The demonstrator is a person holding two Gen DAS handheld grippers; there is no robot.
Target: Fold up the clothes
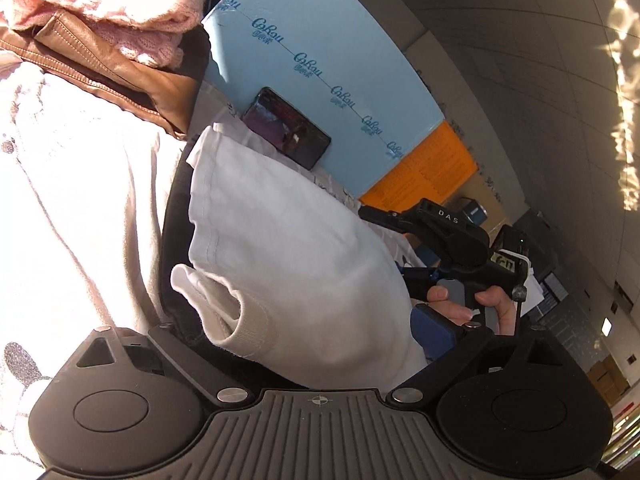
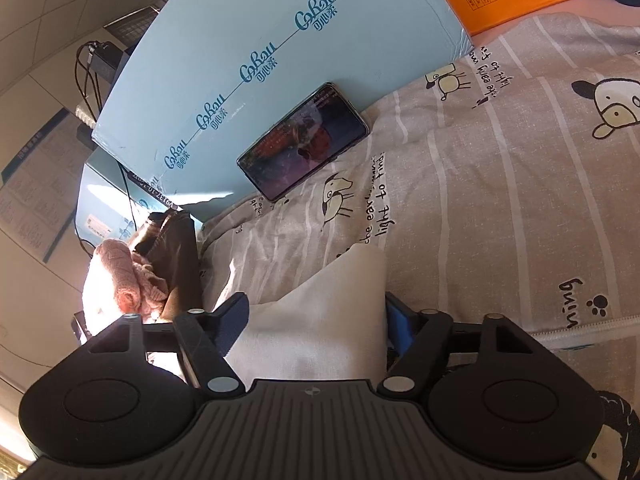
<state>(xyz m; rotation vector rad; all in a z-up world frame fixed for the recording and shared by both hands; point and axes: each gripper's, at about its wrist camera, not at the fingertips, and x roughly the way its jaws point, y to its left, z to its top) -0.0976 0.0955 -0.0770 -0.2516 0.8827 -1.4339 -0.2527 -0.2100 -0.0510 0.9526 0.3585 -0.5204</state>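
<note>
Gripping a white garment point(image 2: 320, 320) between its fingers, your right gripper point(image 2: 316, 324) holds the cloth with its long axis running forward, a corner pointing ahead over the printed bedsheet point(image 2: 500, 184). Your left gripper point(image 1: 320, 344) also has the garment between its fingers, cuff nearest, though I cannot tell whether it is clamped. Ahead lie a phone point(image 2: 303, 142) against a blue box point(image 2: 248, 52), and a pile of clothes point(image 2: 136, 280) left of the right gripper.

The white garment point(image 1: 280, 248) is a soft, thick knit top with a ribbed cuff point(image 1: 256, 328) at the end of one sleeve, which curls open toward the left wrist camera. It hangs bunched and draped in folds, lifted off the bed, with a stitched hem line running down its near side. In the right wrist view a peaked fold of the same white cloth point(image 2: 320, 320) rises upward, creased and slack.
</note>
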